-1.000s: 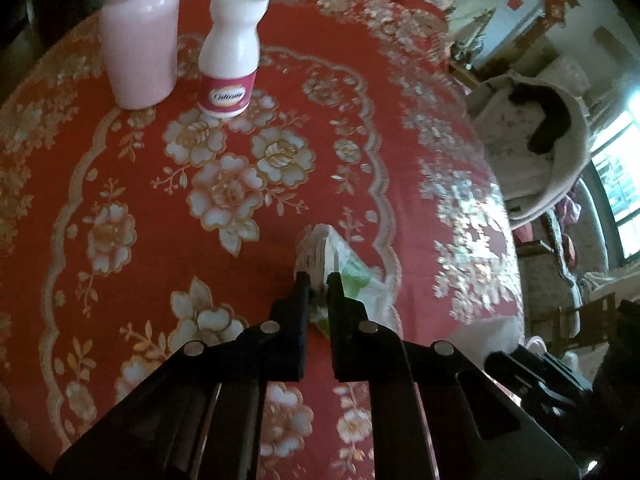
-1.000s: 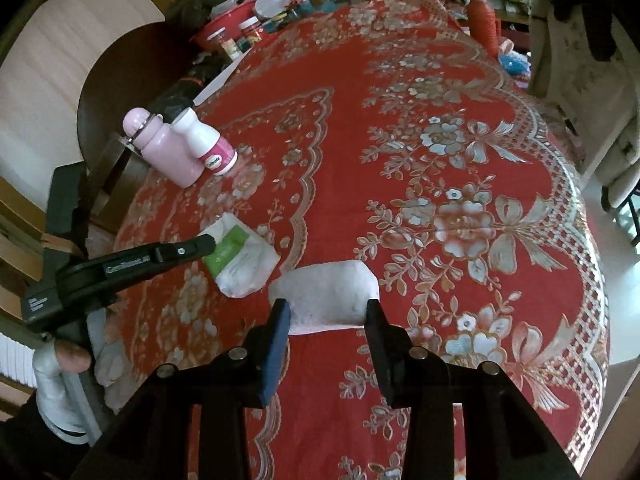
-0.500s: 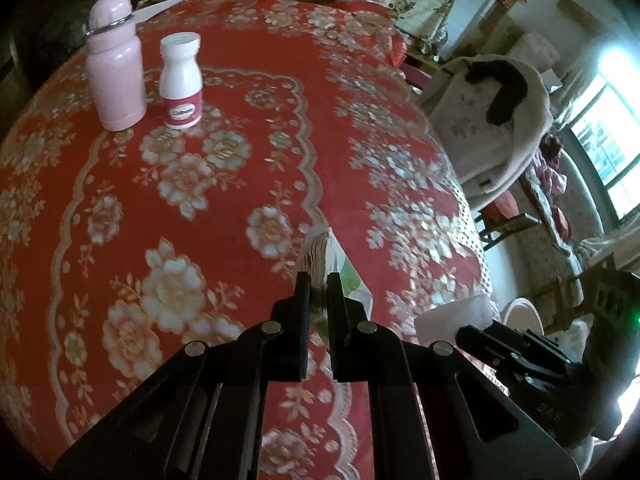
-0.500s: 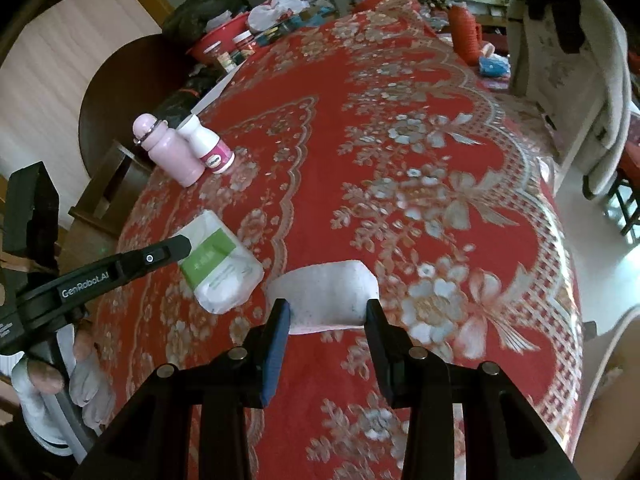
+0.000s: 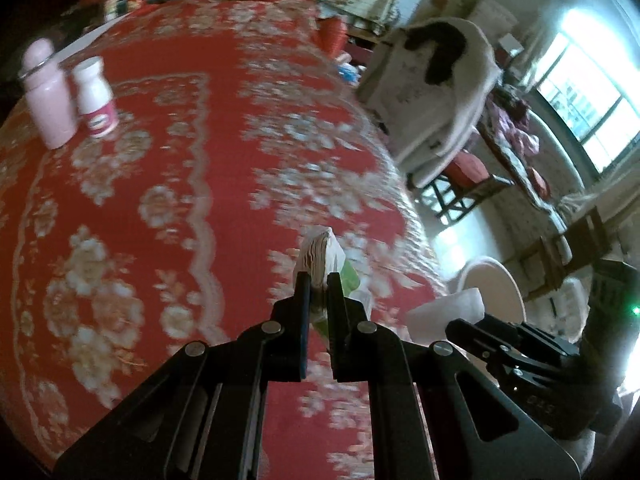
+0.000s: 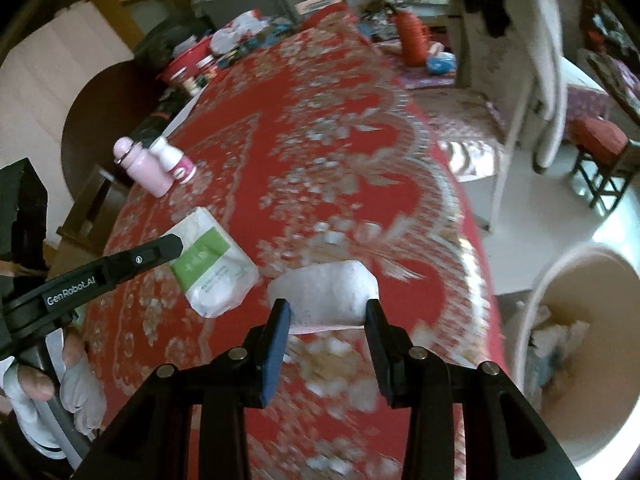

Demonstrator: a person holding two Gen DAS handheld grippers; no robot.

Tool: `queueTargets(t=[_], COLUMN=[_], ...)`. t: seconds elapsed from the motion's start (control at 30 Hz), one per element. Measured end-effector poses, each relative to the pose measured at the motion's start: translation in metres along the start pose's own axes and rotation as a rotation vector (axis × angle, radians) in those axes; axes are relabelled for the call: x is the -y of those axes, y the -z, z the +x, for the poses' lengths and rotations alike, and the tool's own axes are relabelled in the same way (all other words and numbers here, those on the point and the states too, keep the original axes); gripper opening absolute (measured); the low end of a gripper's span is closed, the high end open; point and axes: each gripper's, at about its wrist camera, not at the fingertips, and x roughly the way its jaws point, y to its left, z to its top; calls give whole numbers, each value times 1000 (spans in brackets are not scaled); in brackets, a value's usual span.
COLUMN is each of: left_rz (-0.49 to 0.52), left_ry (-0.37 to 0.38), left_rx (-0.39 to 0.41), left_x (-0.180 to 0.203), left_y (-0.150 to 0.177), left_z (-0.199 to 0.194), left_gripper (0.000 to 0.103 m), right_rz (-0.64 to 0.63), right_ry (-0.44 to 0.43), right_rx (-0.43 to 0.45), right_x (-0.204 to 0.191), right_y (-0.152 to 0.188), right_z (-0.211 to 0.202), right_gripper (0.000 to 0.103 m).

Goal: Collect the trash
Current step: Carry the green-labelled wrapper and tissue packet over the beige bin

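My left gripper [image 5: 318, 280] is shut on a flat white-and-green packet [image 5: 320, 256], pinched edge-on above the red flowered tablecloth [image 5: 160, 200]. The same packet [image 6: 212, 264] hangs broadside in the right wrist view, with the left gripper's finger [image 6: 160, 246] on it. My right gripper [image 6: 326, 312] is shut on a crumpled white tissue wad [image 6: 324, 296], also seen at lower right of the left wrist view as a white wad [image 5: 444, 312]. A pale round bin [image 6: 576, 360] with trash inside stands on the floor past the table's right edge.
A pink bottle [image 5: 48, 100] and a white pill bottle [image 5: 96, 100] stand upright at the table's left. Clutter and a red bowl [image 6: 188, 60] fill the far end. A chair draped with a white garment [image 6: 520, 60] stands beside the table; a person's gloved hand [image 6: 60, 380] holds the left gripper.
Both grippers have moved right toward the table edge, carrying the packet and the tissue. The bin has come into view at the right. The bottles have receded to the left.
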Motion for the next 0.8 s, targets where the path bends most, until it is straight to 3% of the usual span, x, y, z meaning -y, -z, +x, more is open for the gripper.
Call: queueTargets(t=[0.5, 0.8], left_rz=[162, 235], left_ry=[145, 184], left_rx=[-72, -130], left_x=[149, 214], left_y=[23, 43], left_z=[40, 73], left_gripper=[5, 5], right_rz=[192, 289], right_ry=[143, 207], right_rx=[59, 56], right_x=[121, 179], right_y=[44, 66], right_z=[-78, -96], right_gripper=[37, 37])
